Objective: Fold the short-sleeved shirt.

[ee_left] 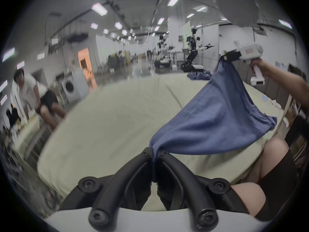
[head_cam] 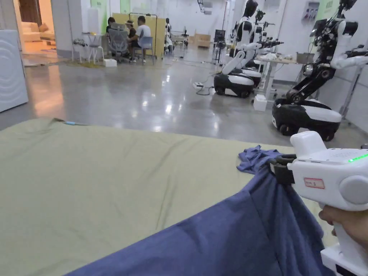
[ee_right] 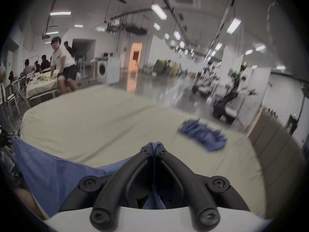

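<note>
Stretched in the air between both tools: blue short-sleeved shirt (ee_left: 215, 115), long axis running from left gripper (ee_left: 155, 151) up to right gripper (head_cam: 278, 169). Both pinching a bunched shirt edge, jaws pressed together. Hanging above the green-covered table (head_cam: 107, 179), ready for lowering flat, probably.

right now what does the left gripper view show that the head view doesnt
Left gripper view: the left tongs shut on a corner of the blue shirt, stretched in the air between both tongs, and a washing machine.
Head view: a green light on the right tongs' body.
Both: the right tongs gripping the shirt, a second blue garment, the green-covered table.
</note>
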{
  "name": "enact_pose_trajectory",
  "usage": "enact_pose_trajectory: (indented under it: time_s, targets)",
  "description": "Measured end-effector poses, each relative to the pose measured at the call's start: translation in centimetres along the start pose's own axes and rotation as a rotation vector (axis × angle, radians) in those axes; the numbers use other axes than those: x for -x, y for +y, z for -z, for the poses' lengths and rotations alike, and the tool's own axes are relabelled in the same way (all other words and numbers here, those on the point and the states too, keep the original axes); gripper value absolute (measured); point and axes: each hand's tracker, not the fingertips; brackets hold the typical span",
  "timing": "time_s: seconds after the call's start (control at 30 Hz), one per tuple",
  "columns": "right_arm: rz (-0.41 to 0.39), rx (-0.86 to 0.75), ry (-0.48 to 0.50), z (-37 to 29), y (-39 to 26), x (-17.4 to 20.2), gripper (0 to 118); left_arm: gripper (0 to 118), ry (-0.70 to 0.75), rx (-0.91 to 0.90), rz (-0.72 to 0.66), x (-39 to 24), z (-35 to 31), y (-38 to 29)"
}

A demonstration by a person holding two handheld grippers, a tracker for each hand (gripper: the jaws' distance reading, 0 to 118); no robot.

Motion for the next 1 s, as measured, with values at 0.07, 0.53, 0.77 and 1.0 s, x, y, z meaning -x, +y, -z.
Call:
enact_pose_trajectory:
  time_s: [0.07, 0.53, 0.77, 1.0]
  targets:
    - [0.011, -0.142, -0.049, -6.5, 4.1, -1.6, 4, 3, 0.064, -0.109, 0.060, 0.7, -2.0, 3.2]
    - [0.060, -0.444, -0.237, -29.7, 13.6, -4.6, 4, 3, 0.103, -0.407, -0.021, 5.4, -5.6, 24.7]
    - [0.083, -0.416, -0.273, -28.9, 14.6, -4.9, 4, 3, 0.097, -0.407, -0.082, 7.1, -4.4, 29.6]
    - [0.096, -0.405, -0.275, -25.9, 15.4, -5.8, 4, 3, 0.127, -0.422, -0.092, 7.9, -2.1, 30.6]
